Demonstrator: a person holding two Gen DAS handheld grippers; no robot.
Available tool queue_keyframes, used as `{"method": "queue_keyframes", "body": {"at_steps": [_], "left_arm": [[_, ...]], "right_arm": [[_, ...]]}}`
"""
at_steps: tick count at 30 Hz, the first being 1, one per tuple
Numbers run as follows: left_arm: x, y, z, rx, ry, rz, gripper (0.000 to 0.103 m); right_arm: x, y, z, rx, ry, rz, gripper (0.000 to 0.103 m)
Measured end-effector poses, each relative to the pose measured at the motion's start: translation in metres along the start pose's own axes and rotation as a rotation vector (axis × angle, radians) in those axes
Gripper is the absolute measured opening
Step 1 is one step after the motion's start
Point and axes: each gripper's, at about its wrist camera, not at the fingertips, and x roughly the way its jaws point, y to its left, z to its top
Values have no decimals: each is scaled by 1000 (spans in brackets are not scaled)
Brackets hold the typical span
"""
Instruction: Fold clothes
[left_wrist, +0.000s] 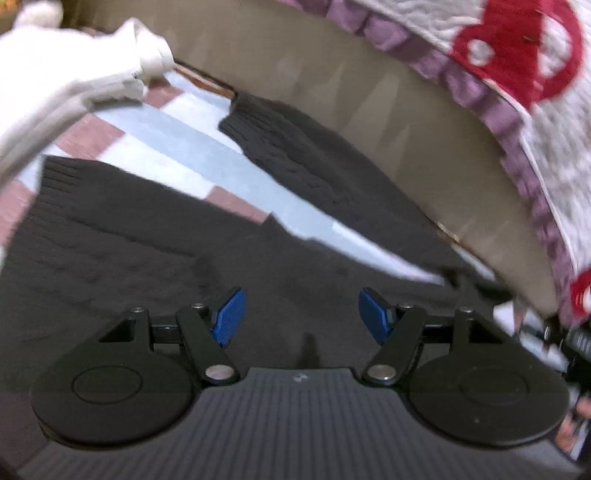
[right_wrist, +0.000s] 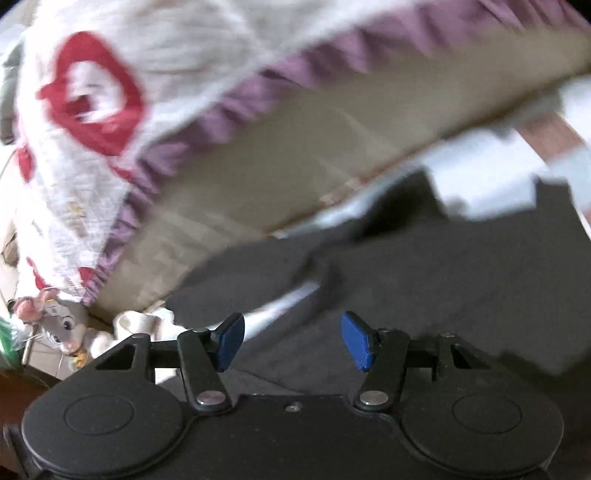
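A dark knit sweater (left_wrist: 122, 236) is being shown spread flat across the lower and middle part of the left wrist frame, one sleeve (left_wrist: 295, 155) reaching toward the upper centre. In the right wrist frame the sweater (right_wrist: 424, 266) is being seen filling the lower right, blurred. It is lying on a checked sheet (left_wrist: 192, 147) of pale blue, white and pink. The left gripper (left_wrist: 298, 315) is being held wide open just above the sweater, nothing between its blue pads (left_wrist: 231, 314). The right gripper (right_wrist: 292, 339) is likewise being held wide open and empty over the dark fabric. A white cloth (left_wrist: 66, 74) is lying at the upper left. A quilt (right_wrist: 122, 92) with red shapes and a purple frill is hanging along the upper edge. A toy mouse (right_wrist: 62, 325) is sitting at the lower left.
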Motion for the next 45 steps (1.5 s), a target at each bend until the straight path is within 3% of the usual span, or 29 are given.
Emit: {"method": "queue_keyframes", "body": {"at_steps": [2, 3, 5, 7, 10, 14, 18, 22, 24, 29, 31, 32, 33, 35, 39, 41, 45], "left_arm": [[23, -6, 17, -4, -25, 50, 68], [35, -15, 24, 52, -54, 129, 68], [56, -32, 31, 205, -115, 313, 68], [79, -31, 45, 208, -108, 323, 68], [97, -12, 66, 58, -96, 235, 68], [119, 3, 90, -8, -138, 249, 73], [146, 14, 110, -5, -121, 335, 73], [165, 22, 123, -30, -120, 337, 74], [172, 19, 124, -13, -130, 343, 85], [186, 11, 124, 55, -156, 358, 91], [188, 8, 120, 111, -189, 394, 62], [187, 0, 119, 162, -193, 420, 26], [186, -8, 118, 213, -195, 444, 6], [175, -32, 111, 337, -229, 489, 6], [124, -74, 90, 541, -387, 402, 6], [95, -86, 79, 578, -433, 347, 6], [28, -92, 55, 551, -476, 208, 6]], "right_arm": [[8, -7, 10, 18, -24, -20, 66], [12, -10, 15, 27, -36, -30, 66], [18, -14, 25, 75, -60, 28, 66], [26, -19, 27, 103, -55, 70, 66], [36, -26, 27, 120, -36, 59, 66], [47, -35, 28, 143, -15, 41, 66], [50, -34, 27, 129, -13, 14, 66], [53, -34, 26, 117, -7, 2, 66], [52, -40, 25, 138, -9, 7, 66], [51, -54, 27, 204, -11, 14, 66], [55, -58, 26, 224, 0, 20, 66], [58, -59, 25, 232, 10, 27, 66], [61, -60, 23, 240, 22, 34, 66], [67, -60, 21, 238, 38, 32, 66], [74, -62, 17, 241, 59, 1, 66], [73, -63, 16, 245, 63, -2, 66], [65, -63, 16, 259, 43, 8, 66]]}}
